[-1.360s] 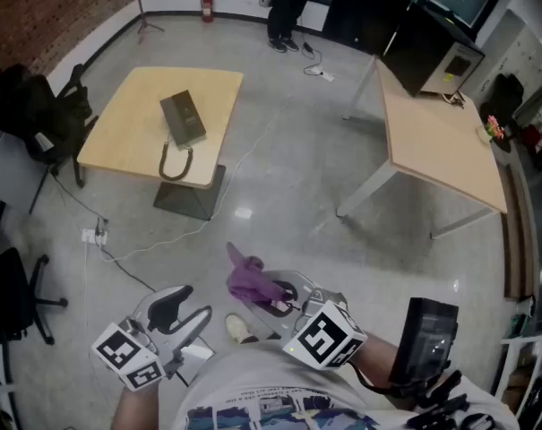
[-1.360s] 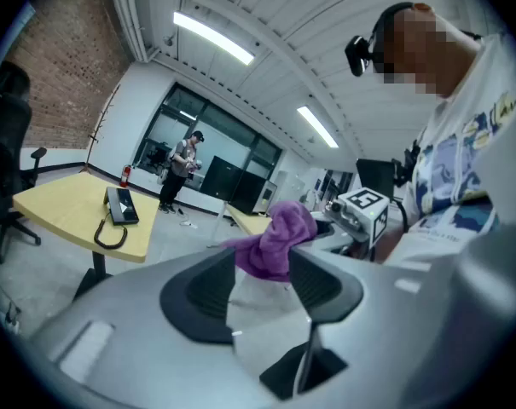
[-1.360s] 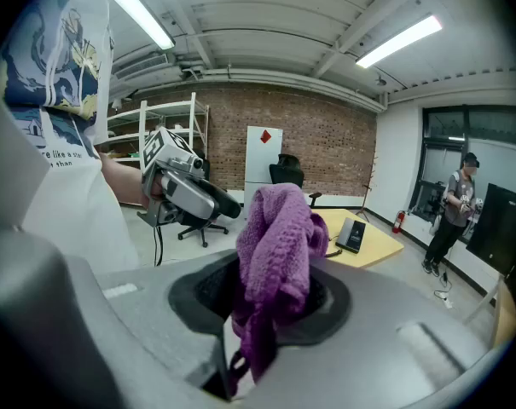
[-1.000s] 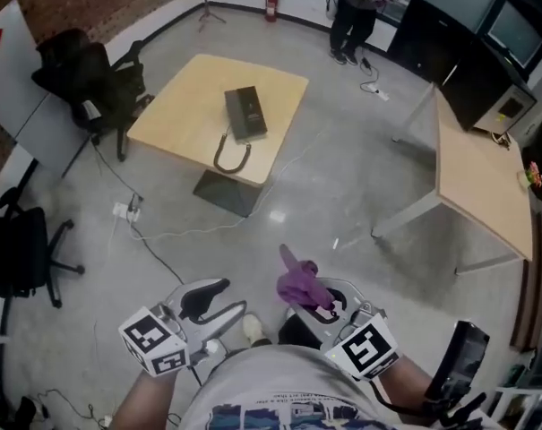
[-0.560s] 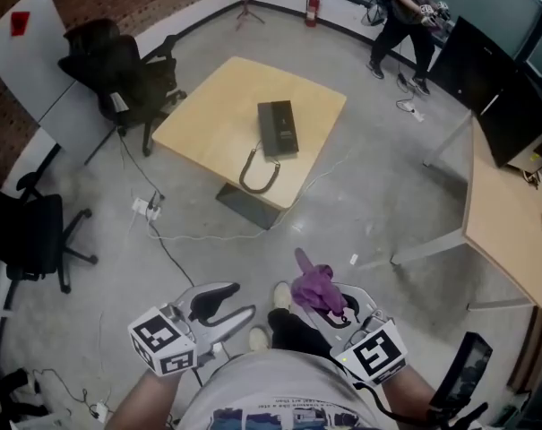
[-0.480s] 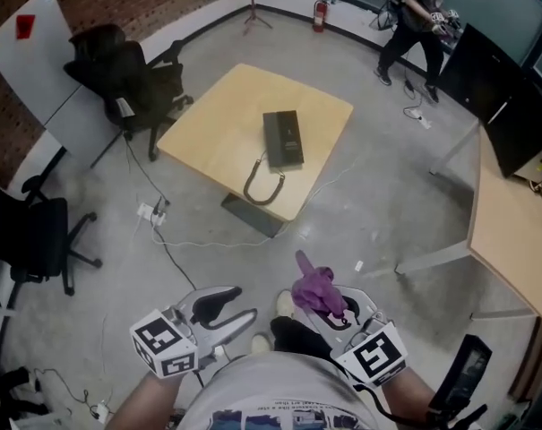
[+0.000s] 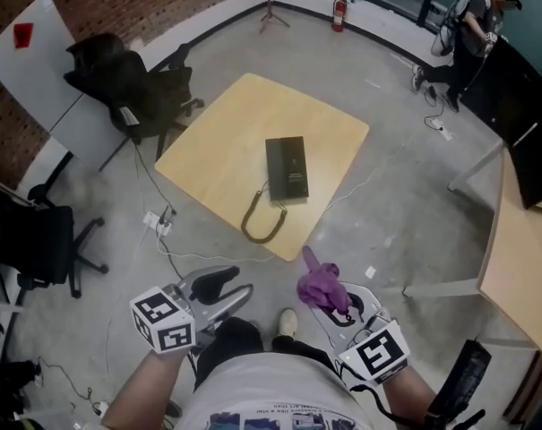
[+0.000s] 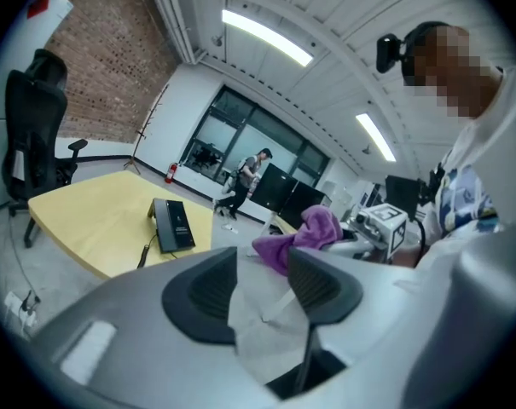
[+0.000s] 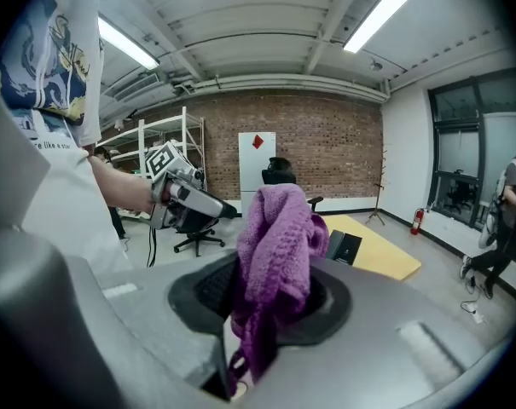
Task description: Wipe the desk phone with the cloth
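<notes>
A black desk phone lies on a square wooden table, and its coiled cord loops at the near edge. Both grippers hang over the floor, well short of the table. My right gripper is shut on a purple cloth that bunches up above its jaws. My left gripper is open with nothing between its pads, and its jaws have just closed a little. The phone shows ahead in the left gripper view and, small, in the right gripper view.
Black office chairs stand left of the table by a white board, with another chair nearer. Cables and a power strip lie on the floor. A second table stands right. A person is far back.
The table and phone have drawn nearer and come to the middle of the head view. Both grippers moved forward toward it. The cloth stays in the right gripper.
</notes>
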Tool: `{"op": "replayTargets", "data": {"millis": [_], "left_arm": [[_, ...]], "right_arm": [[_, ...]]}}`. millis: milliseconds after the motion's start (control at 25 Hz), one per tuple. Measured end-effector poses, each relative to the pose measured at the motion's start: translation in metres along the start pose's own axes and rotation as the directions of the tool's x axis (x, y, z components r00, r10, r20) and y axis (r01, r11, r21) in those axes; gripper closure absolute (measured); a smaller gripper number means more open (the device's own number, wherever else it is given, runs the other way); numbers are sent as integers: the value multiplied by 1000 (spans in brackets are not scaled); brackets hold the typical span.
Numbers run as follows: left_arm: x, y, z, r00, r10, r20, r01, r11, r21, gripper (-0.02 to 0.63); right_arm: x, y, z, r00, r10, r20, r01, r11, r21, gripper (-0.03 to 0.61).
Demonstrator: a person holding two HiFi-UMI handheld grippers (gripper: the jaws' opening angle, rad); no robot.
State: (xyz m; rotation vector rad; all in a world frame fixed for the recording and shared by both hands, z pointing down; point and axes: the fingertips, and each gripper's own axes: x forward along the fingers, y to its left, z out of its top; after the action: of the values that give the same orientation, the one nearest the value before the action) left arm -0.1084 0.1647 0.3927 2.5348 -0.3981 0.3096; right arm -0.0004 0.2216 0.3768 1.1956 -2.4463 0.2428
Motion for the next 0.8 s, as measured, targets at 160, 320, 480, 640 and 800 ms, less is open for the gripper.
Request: {"op": "replayTargets", "data": {"millis": [160,320,480,640,800], "left_arm": [[25,44,13,1000,-15,-5,14,995,-95,414],[50,97,24,998,-56,-15,52,983,-178,407],[85,143,28,993,-113,-46,98,964,-249,397],[121,189,21,987,-137,-87,105,948,-299,396],[157,226,16,979,-177,-97,129,916,-379,379]], "right_arm": [[17,-32,6,1000,-30,-3,30,999,19,471],[43,-59,7,996,-85,-31,86,995,51,471],[65,-82,20,988,-142,-56,145,988,60,471],[86,-102,31,974,-212,-78,218,973,72,471],[101,-119,35,954,-282,-104,293,950,108,471]]}}
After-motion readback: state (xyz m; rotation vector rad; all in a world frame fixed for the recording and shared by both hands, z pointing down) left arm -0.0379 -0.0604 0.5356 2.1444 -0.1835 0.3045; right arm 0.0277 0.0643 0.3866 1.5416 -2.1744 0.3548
